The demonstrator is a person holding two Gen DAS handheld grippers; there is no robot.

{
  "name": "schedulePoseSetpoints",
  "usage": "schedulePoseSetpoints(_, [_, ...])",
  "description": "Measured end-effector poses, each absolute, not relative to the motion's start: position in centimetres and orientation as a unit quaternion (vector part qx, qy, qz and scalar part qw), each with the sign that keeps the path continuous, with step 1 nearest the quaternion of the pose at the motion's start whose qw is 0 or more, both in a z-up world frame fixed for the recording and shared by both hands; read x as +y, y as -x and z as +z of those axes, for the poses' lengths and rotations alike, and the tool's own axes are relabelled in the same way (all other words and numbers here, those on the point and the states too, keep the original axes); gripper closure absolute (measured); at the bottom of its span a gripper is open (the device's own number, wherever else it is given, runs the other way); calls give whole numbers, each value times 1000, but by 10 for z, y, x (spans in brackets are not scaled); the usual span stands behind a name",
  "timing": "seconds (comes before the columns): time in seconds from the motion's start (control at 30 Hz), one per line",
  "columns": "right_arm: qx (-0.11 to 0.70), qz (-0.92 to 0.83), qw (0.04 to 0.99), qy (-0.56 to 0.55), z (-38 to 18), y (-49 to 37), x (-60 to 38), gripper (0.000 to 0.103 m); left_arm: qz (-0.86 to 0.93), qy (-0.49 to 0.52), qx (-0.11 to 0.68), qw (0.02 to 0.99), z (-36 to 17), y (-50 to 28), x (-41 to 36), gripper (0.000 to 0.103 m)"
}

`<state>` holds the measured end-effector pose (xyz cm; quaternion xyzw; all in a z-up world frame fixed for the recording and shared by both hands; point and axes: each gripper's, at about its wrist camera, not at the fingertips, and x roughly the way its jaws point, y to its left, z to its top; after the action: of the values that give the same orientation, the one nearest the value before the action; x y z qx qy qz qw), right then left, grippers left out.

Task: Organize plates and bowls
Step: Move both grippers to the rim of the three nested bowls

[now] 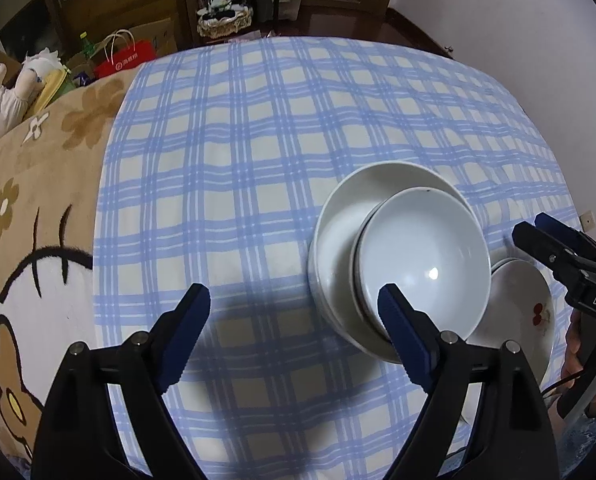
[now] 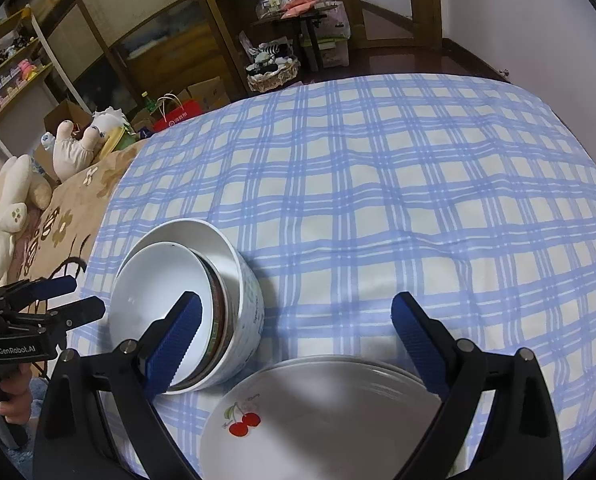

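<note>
Two neat stacks sit side by side on a blue checked cloth [image 2: 378, 200]. The bowls [image 1: 402, 256] are nested one inside another, the smaller ones sunk into the tall outer bowl, which keeps the pile compact and steady on the soft surface. Just beside it, nearer the person, lie the plates [image 2: 322, 420], flat on one another with a cherry-printed plate on top.

The left gripper [image 1: 293, 316] hangs over the cloth at the near edge of the bowls with its jaws spread wide and nothing between them; one blue pad overlaps the bowl rim in the left wrist view, though whether it touches cannot be told. The right gripper [image 2: 298, 324] is likewise wide and empty, its jaws straddling the far rim of the plates with bare cloth in the gap.

Both tools point steeply down at the stacks, which suggests each has let go of its load; the sorting looks close to done.

A flowered brown blanket [image 1: 37, 200] and soft toys [image 2: 13, 200] lie to the left of the cloth, clear of the dishes.
</note>
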<state>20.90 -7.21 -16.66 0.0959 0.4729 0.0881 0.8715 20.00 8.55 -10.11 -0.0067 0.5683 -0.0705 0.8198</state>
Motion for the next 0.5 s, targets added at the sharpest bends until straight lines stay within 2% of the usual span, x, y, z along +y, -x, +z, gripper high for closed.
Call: schedulePoseSetpoints(0.5, [492,86,860,-100,-186,-215,-73,3,-70,38,582,809,-110,-204,97,16])
